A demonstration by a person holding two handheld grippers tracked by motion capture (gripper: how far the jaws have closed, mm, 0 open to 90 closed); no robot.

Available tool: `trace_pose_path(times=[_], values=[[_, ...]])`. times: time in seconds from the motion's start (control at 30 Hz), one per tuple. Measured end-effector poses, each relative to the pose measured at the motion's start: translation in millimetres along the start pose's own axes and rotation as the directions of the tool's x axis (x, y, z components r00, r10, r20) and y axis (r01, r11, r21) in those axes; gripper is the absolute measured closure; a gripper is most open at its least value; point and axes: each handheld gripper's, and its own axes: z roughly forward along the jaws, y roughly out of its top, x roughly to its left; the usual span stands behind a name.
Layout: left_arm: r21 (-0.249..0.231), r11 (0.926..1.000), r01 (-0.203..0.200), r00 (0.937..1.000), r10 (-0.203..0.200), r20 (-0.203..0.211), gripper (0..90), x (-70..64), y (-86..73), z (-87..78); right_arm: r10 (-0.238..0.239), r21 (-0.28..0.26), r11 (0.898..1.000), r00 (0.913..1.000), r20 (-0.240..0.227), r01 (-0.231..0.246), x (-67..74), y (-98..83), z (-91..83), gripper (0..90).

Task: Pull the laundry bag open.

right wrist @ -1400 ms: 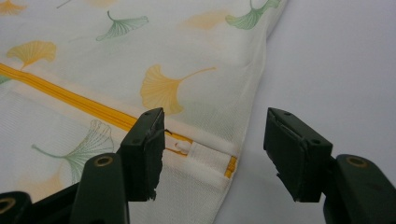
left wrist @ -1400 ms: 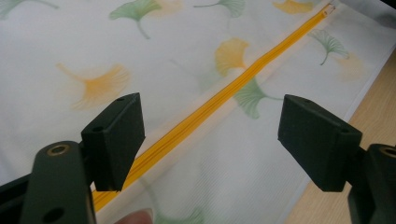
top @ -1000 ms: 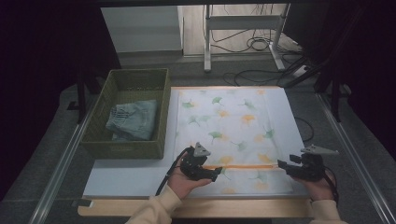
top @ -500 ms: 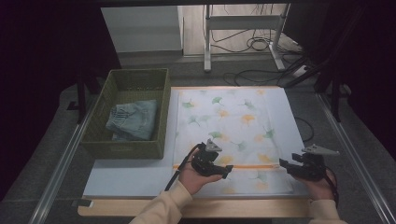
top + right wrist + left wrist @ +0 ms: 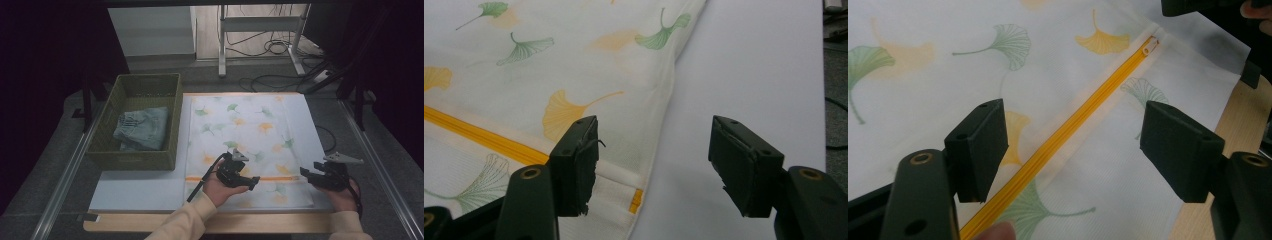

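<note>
The white pillowcase (image 5: 250, 145) printed with green and orange ginkgo leaves lies flat on the pale mat (image 5: 145, 187) that covers the table, and it serves as the landmark here. An orange zipper (image 5: 1063, 137) runs across the pillowcase near its edge closest to the person, and the white slider pull (image 5: 1149, 46) sits at the zipper's far end in the left gripper view, close to the pillowcase's side edge. No brand, label or writing can be read on the pillowcase or on anything around it.

The left gripper (image 5: 245, 181) hovers over the near-middle part of the pillowcase, right above the zipper line. In the left gripper view its jaws stand spread wide, one on each side of the zipper, with nothing pinched between them. A fingertip (image 5: 995, 232) shows at the bottom edge of that view, just beside the zipper.

The right gripper (image 5: 307, 175) is held at the pillowcase's near right corner. In the right gripper view its jaws are also spread apart and pinch nothing: one hangs over the cloth near the zipper's end, the other over the bare mat beside the pillowcase's side edge.

To the left of the pillowcase, just off the mat, stands a green woven basket (image 5: 132, 155) with folded denim (image 5: 142, 129) inside. Beyond the far edge of the pillowcase, cables (image 5: 270, 47) lie on the floor around a metal stand (image 5: 222, 50).
</note>
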Motion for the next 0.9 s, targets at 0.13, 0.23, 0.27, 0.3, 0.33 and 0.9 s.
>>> trace_pose_path(times=[0.13,0.23,0.27,0.3,0.33,0.9], values=[[0.006,1.0000,-0.007,0.9999,0.007,0.014,26.7,-2.3,1.7,4.6,0.006,-0.006,1.000,1.0000,0.005,-0.006,-2.1,0.5,-1.1,36.6],[0.011,0.9999,-0.011,0.9998,0.011,0.016,26.7,-4.6,3.9,9.7,0.002,-0.002,1.000,0.9999,0.012,-0.002,-5.0,0.4,-1.0,36.6],[0.015,0.9997,-0.017,0.9997,0.017,0.016,26.7,-5.0,4.5,10.7,0.009,-0.004,1.000,0.9998,0.015,-0.009,-6.5,0.8,-1.4,36.6],[0.011,0.9997,-0.020,0.9997,0.020,0.015,26.7,-6.1,5.5,12.7,0.013,-0.007,1.000,0.9998,0.016,-0.013,-7.5,1.0,-1.7,36.6],[-0.002,0.9999,-0.015,0.9998,0.015,0.010,26.6,-7.2,6.0,14.5,0.015,-0.009,1.000,0.9998,0.015,-0.015,-9.0,1.4,-2.3,36.6],[0.011,0.9995,-0.028,0.9975,0.027,0.066,34.2,-26.1,20.7,46.0,0.031,0.003,1.000,0.9995,0.002,-0.031,-13.9,1.1,-2.0,36.6]])
